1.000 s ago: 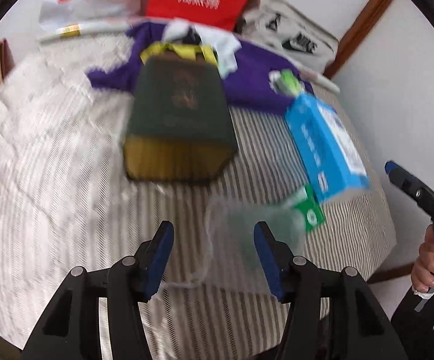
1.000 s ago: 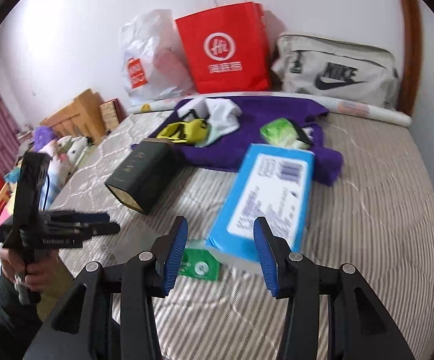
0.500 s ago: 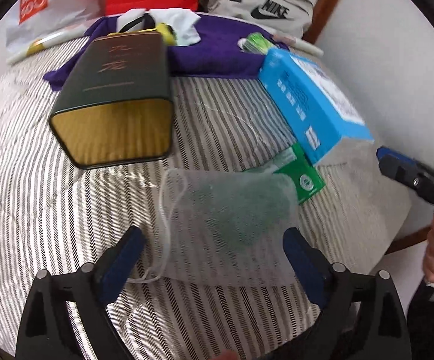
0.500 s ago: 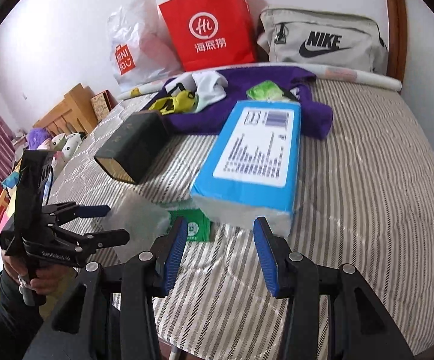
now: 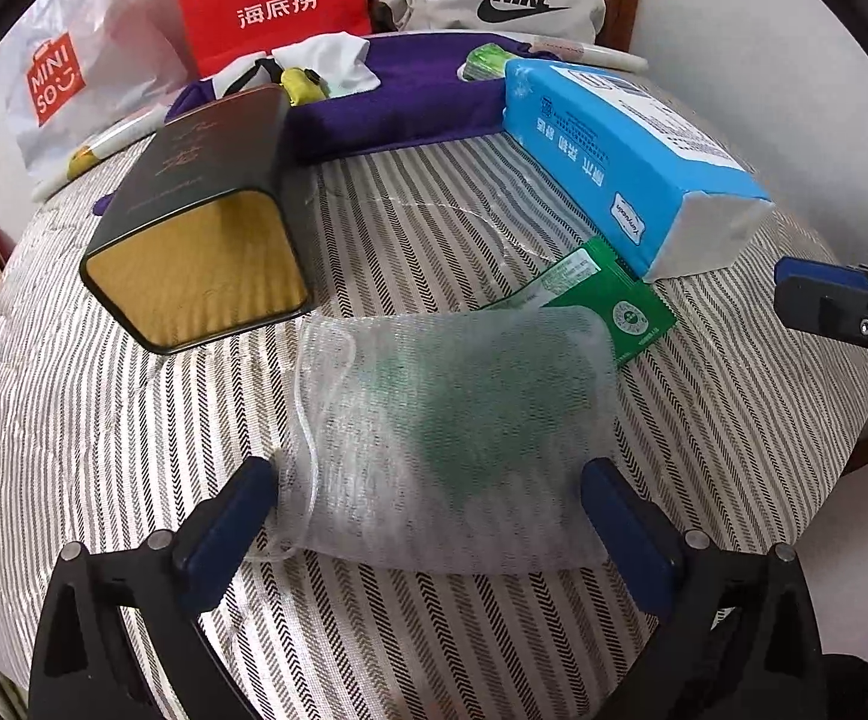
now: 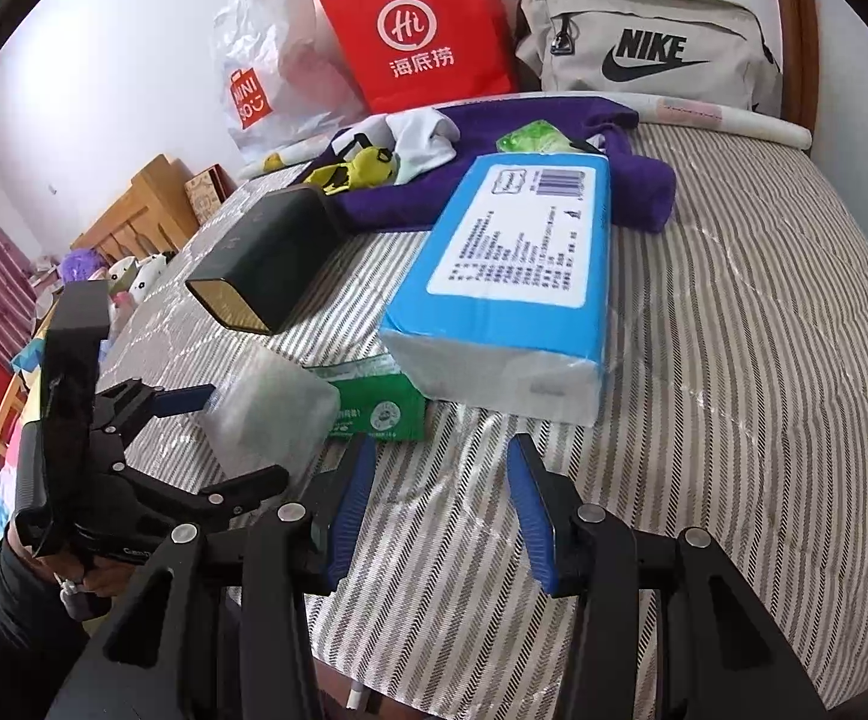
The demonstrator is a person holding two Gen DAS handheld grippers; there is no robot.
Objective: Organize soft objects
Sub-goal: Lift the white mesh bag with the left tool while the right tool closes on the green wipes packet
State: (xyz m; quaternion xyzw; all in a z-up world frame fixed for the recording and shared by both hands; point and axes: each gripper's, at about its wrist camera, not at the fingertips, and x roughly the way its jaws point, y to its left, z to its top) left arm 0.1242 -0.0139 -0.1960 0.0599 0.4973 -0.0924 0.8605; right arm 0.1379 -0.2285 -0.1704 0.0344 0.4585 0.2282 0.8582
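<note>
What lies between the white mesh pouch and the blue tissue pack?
A flat green packet lies between the mesh pouch and the tissue pack, its ends tucked under both; clearest in the left wrist view.

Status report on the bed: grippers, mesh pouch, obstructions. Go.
Left hand-held gripper jaws opening, straddling mesh pouch, pads clear. Right hand-held gripper open, empty. Pouch flat on bed, overlapping green packet; dark tin close beside.
</note>
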